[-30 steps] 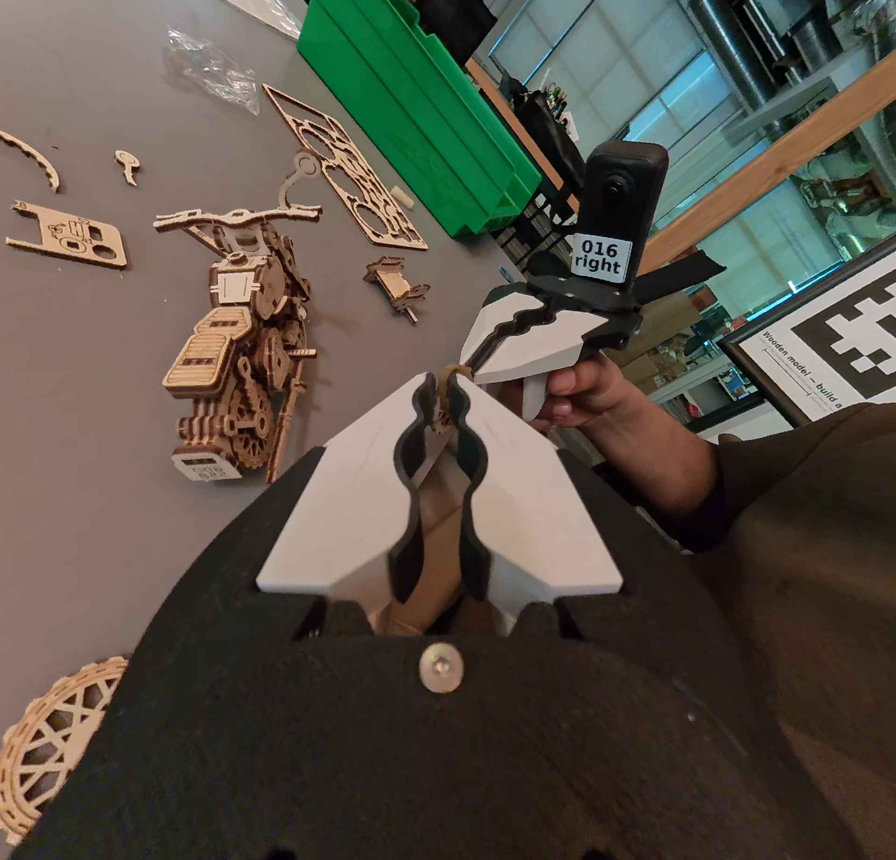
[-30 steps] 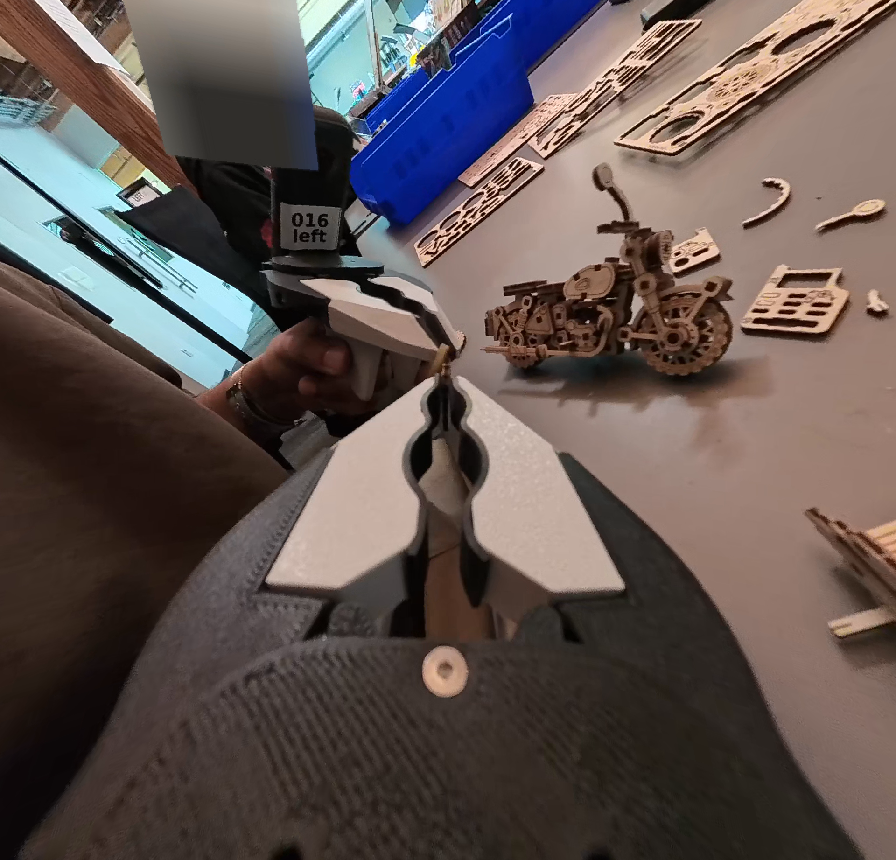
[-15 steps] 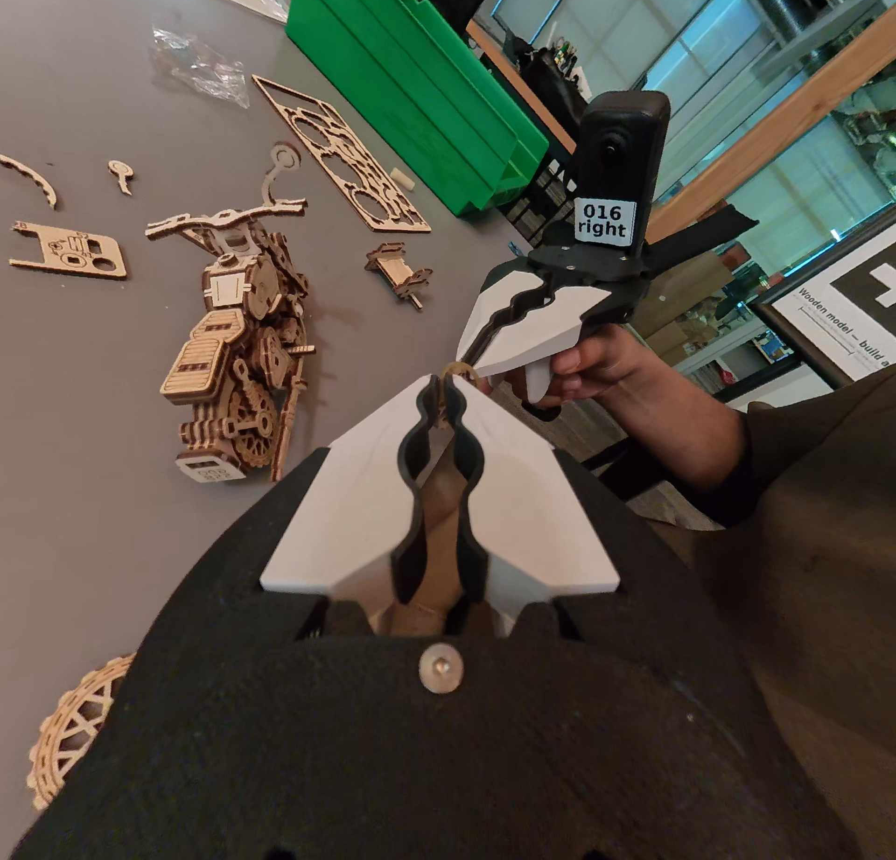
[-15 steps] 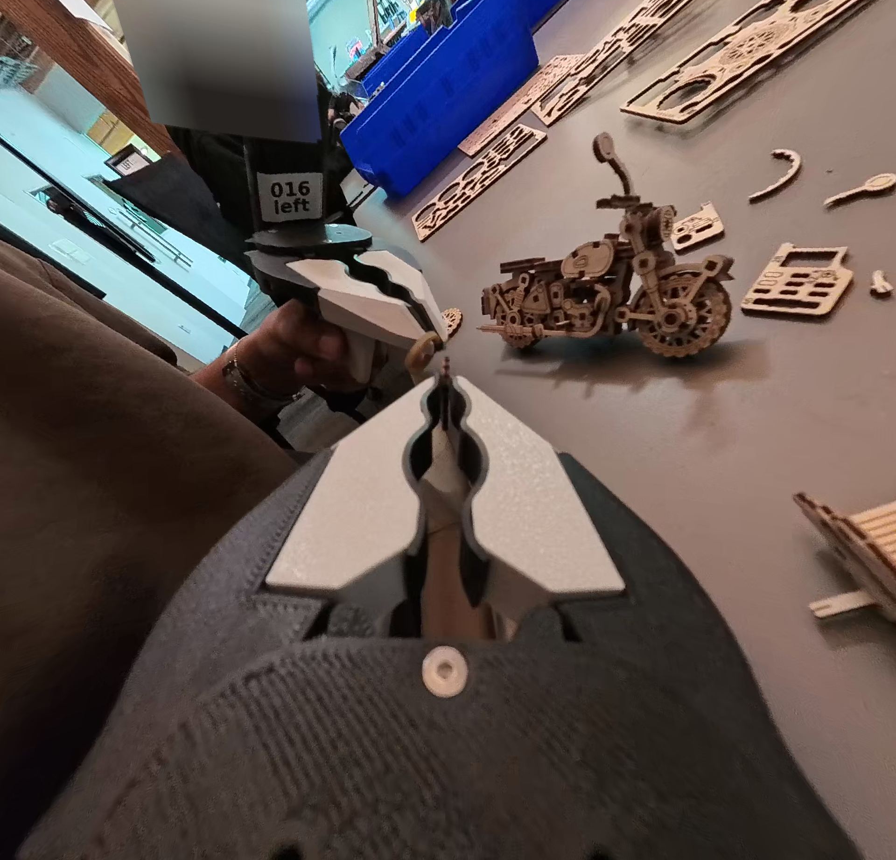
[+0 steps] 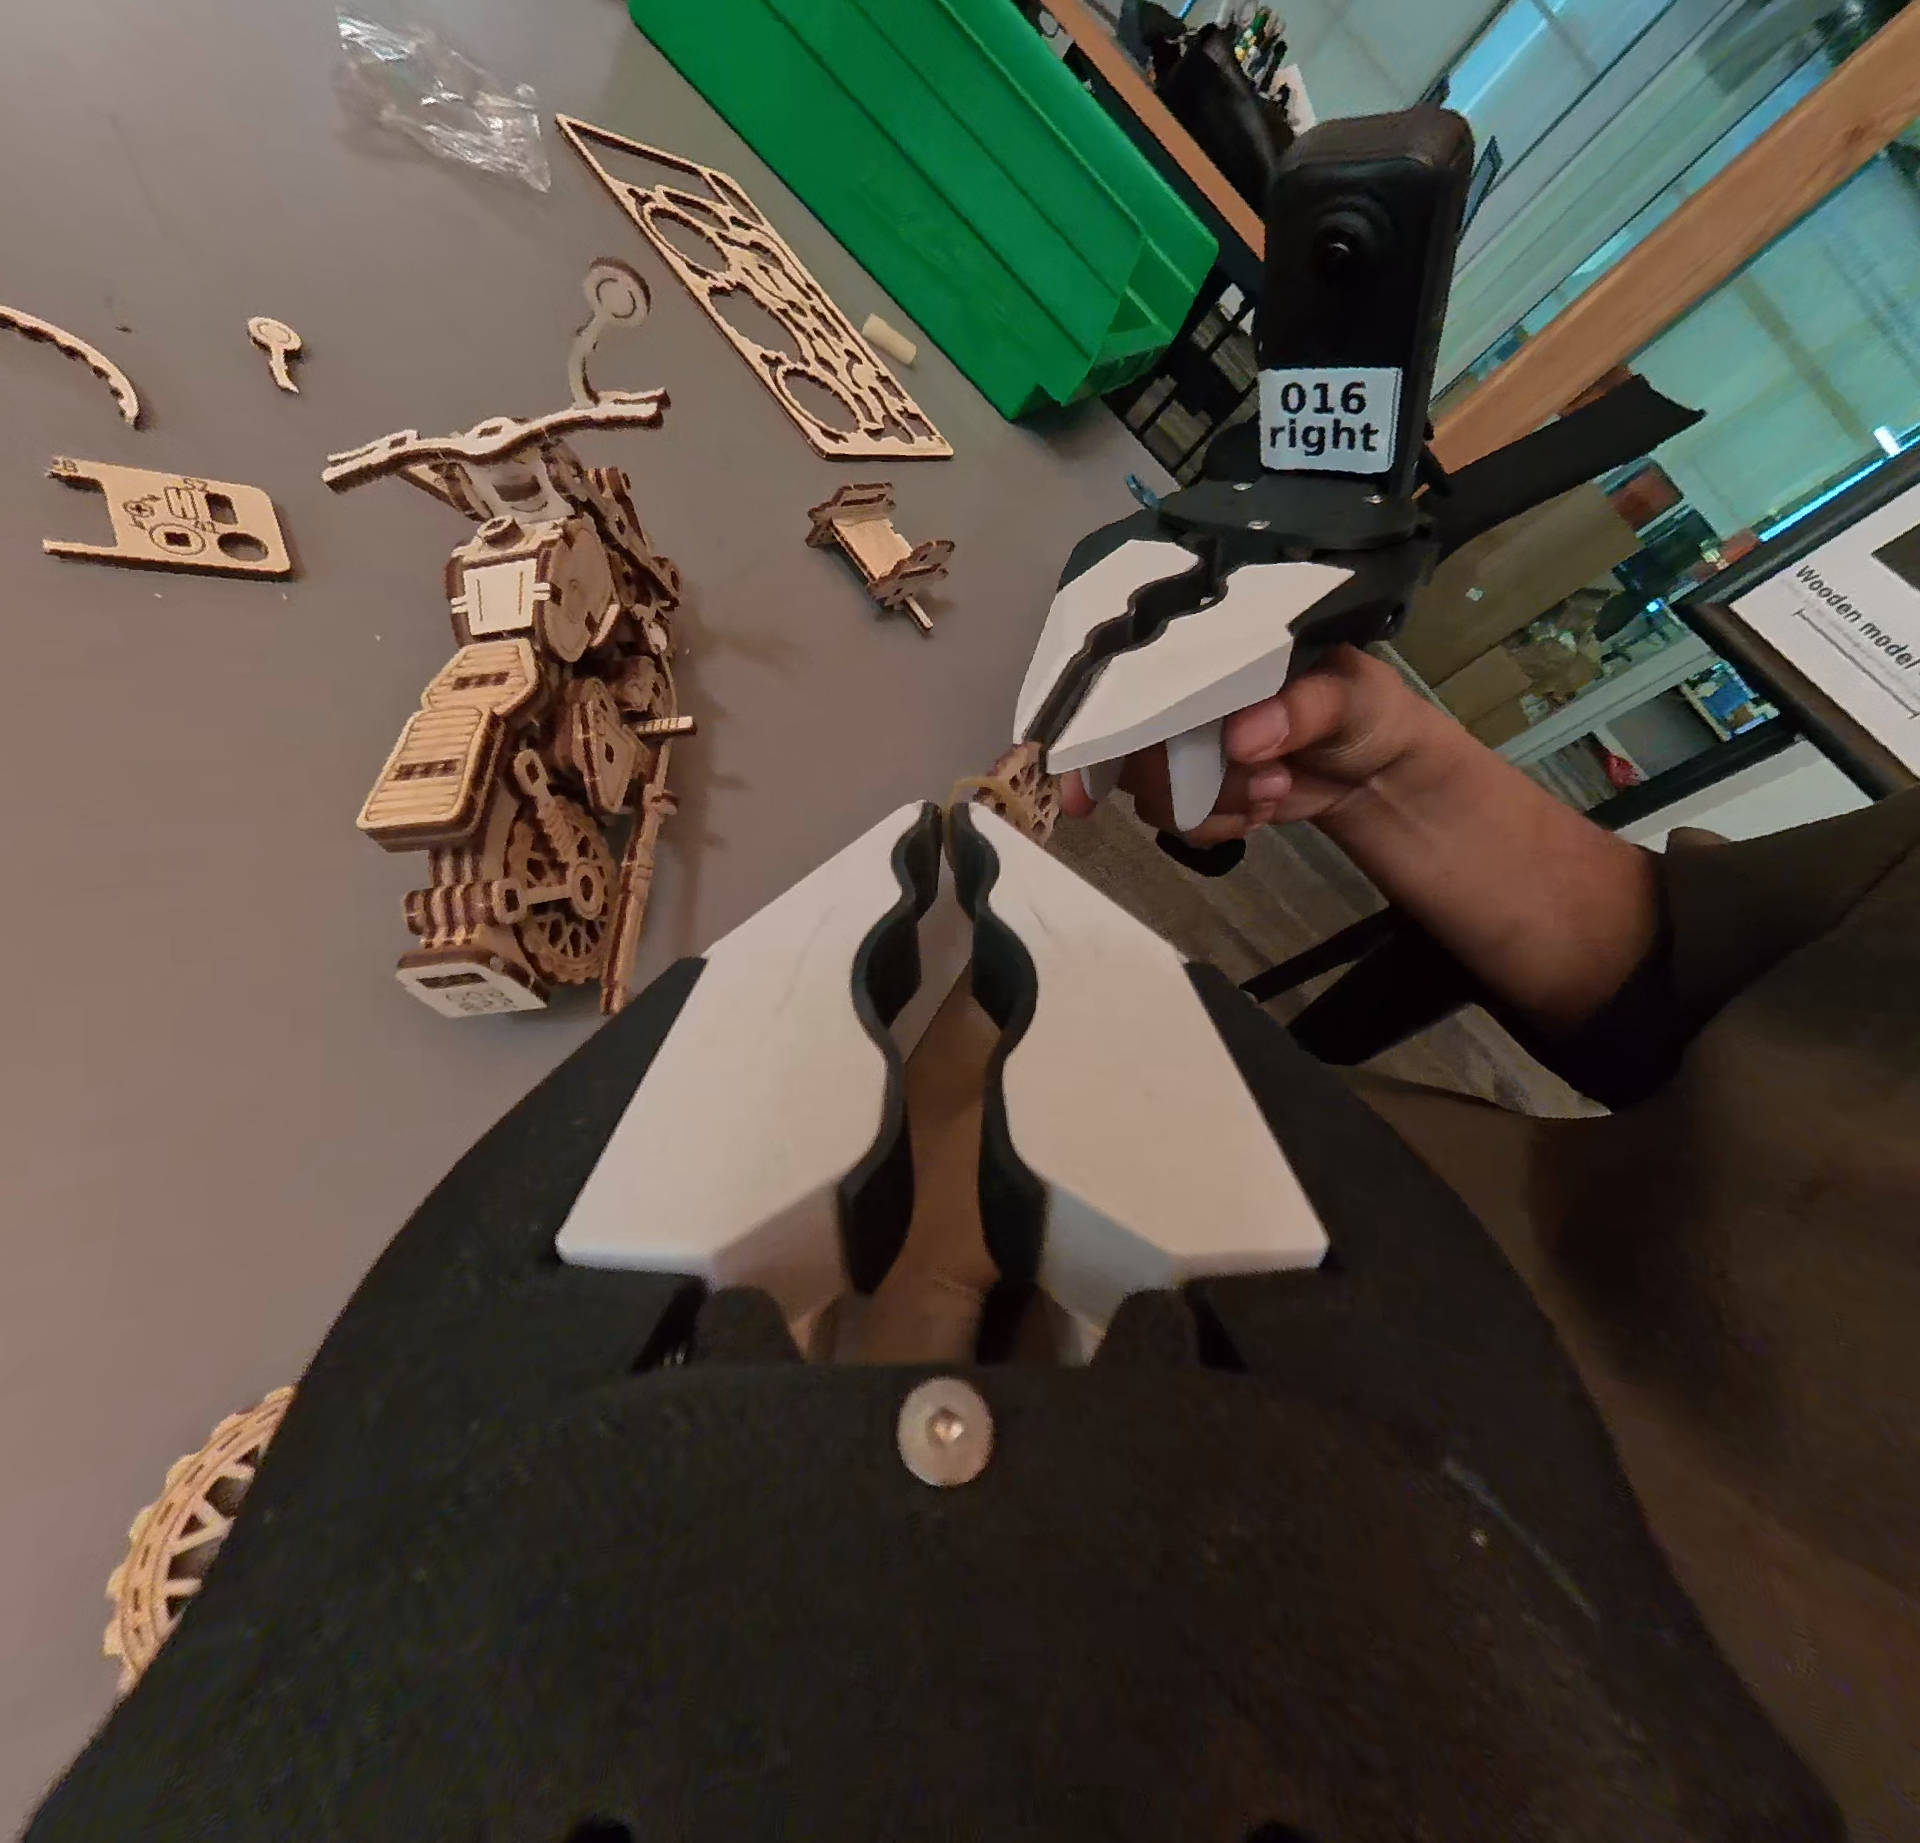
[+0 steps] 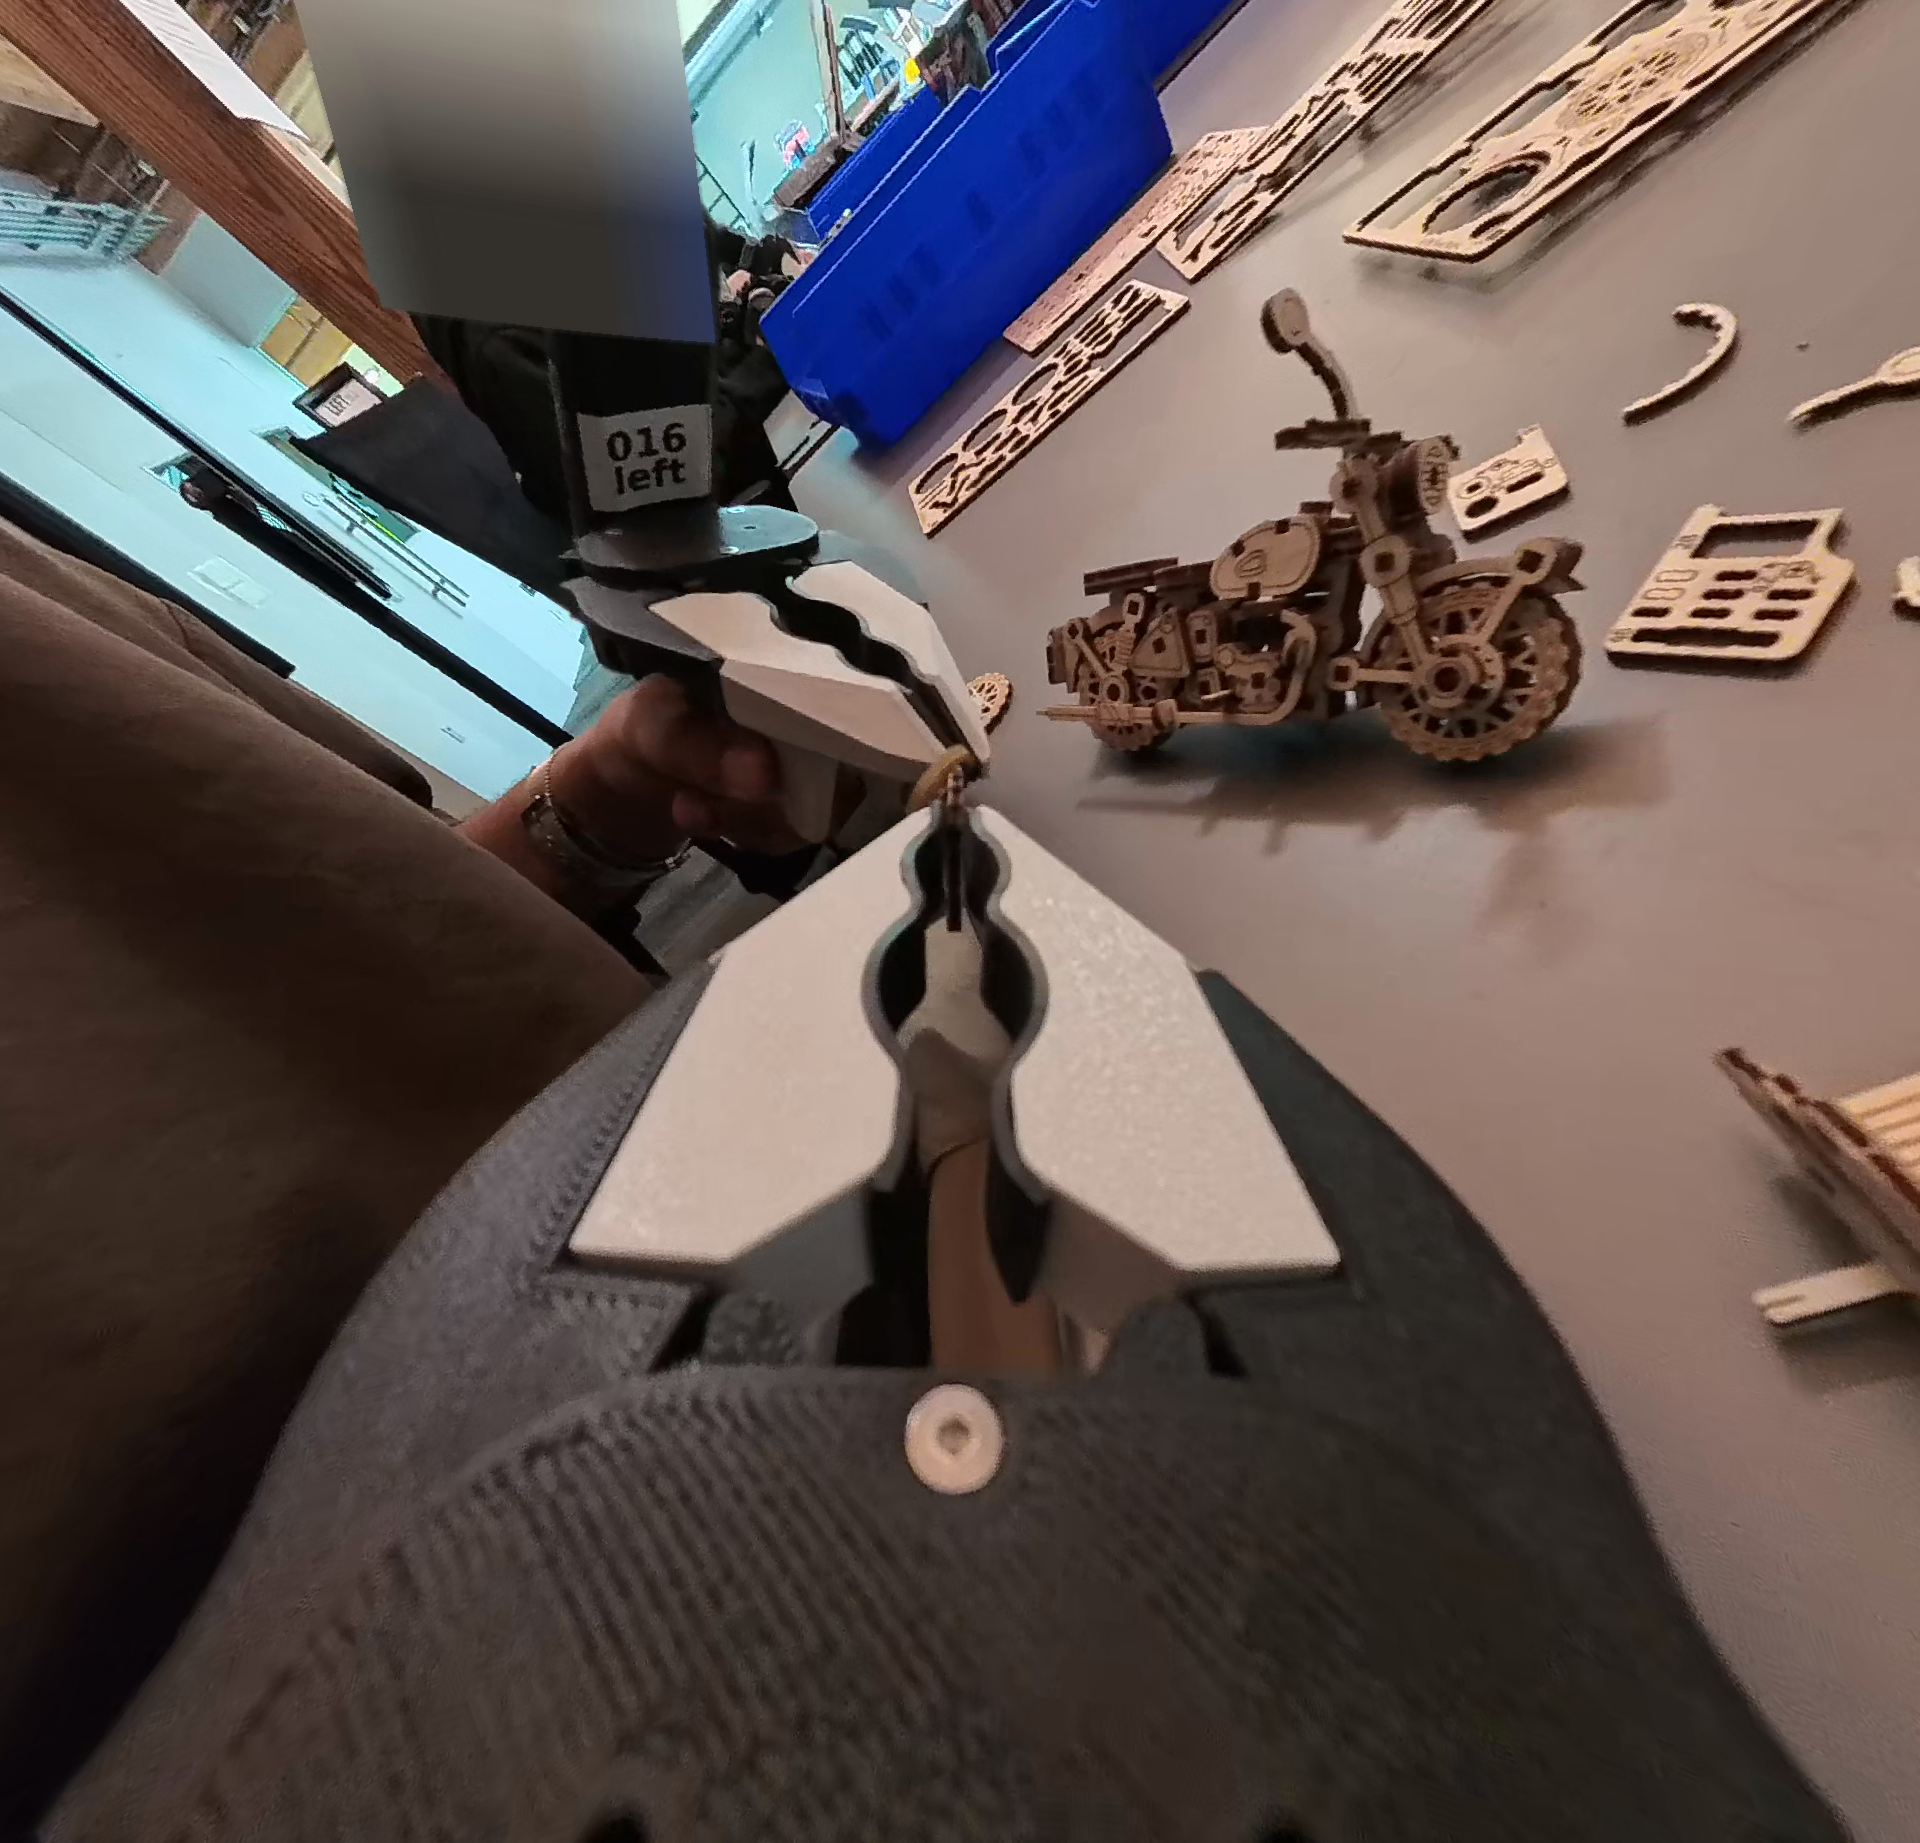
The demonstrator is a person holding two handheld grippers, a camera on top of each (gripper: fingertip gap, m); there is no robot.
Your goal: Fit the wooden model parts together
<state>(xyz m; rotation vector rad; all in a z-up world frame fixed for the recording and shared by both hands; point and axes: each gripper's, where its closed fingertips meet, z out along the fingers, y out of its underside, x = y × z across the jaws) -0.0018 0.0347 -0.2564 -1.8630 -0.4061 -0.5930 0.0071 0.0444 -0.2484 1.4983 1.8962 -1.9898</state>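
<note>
Grey tabletop: wooden motorcycle model far right. Left gripper, jaws pinching small ring piece; right gripper, jaws pinching thin gear edge-on. Parts nearly touching at table's near edge. Advice: align square, press gently.

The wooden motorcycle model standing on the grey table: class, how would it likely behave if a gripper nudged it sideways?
The motorcycle model stands on narrow wheels, so it would probably tip. Its thin mirror stalk looks fragile. Being openwork thin wood, it is likely light.
</note>
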